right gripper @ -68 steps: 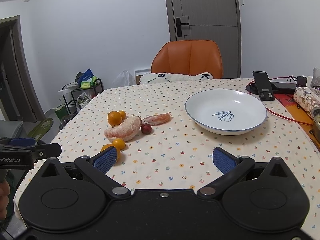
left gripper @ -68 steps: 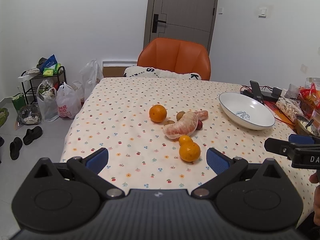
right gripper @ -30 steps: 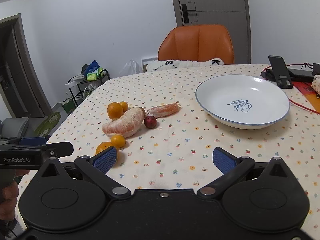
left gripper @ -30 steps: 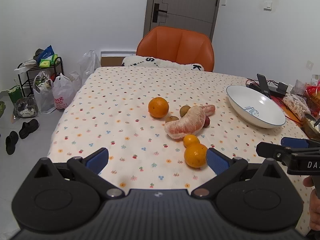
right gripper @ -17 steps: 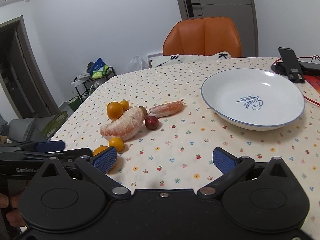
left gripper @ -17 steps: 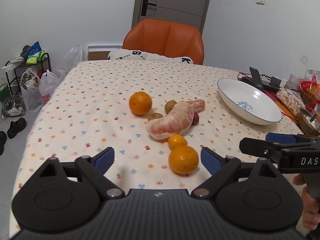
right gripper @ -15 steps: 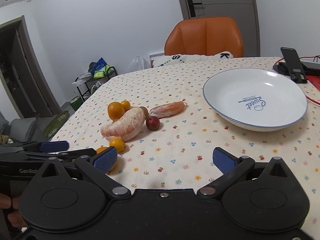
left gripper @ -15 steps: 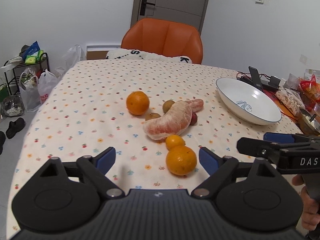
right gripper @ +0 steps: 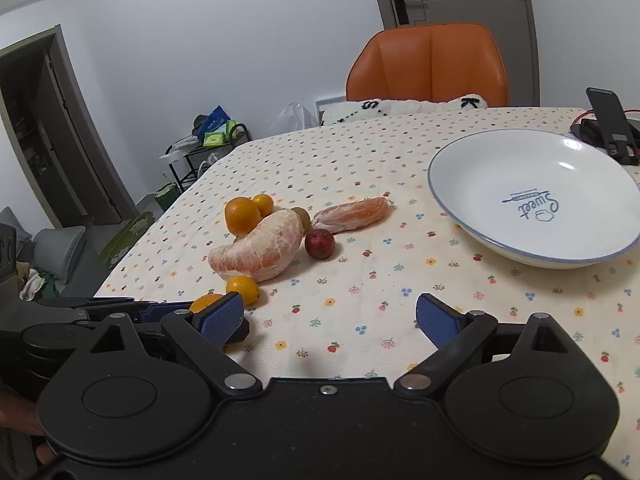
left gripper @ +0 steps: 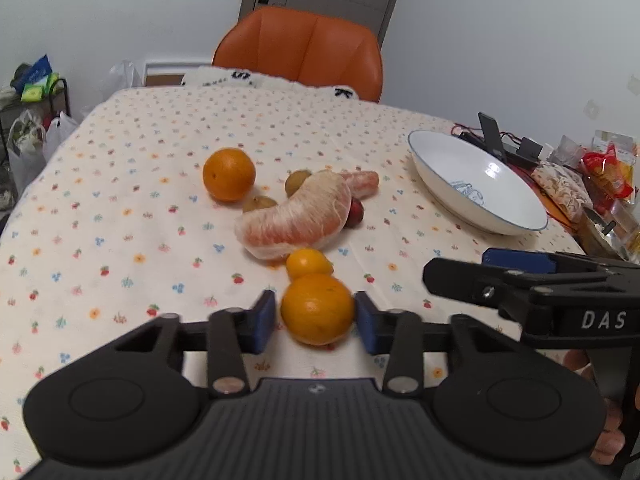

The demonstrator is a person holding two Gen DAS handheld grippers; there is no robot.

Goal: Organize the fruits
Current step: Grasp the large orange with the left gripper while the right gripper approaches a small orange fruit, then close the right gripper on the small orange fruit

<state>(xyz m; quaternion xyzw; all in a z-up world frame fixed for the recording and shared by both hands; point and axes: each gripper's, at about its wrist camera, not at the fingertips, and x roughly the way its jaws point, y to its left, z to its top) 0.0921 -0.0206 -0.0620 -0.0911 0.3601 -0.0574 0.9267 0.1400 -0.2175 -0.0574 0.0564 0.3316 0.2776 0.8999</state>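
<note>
— What lies before you, biggest thing first?

— The table (left gripper: 120, 184) under its flowered cloth, an orange chair (left gripper: 304, 48) at the far end. On the right sits the white bowl (right gripper: 532, 192), nothing in it. Left of it, mid-table, lies the fruit: a big peeled pomelo wedge (left gripper: 296, 216), a slimmer peeled segment (right gripper: 352, 214) behind it, a round orange (left gripper: 229, 174) far left.

— And your jaws?

— My left gripper (left gripper: 316, 320) stands closed around the near orange (left gripper: 318, 308), one blue pad (left gripper: 264, 318) on each side of it, the fruit low at the table's near edge. My right gripper (right gripper: 330, 318) hangs spread wide over bare cloth, holding nothing.

— The small bits?

— A little tangerine (left gripper: 309, 263) touches the near orange's far side; a dark red fruit (right gripper: 319, 243) sits just right of the wedge; two brownish small fruits (left gripper: 296, 182) lie behind it.
</note>
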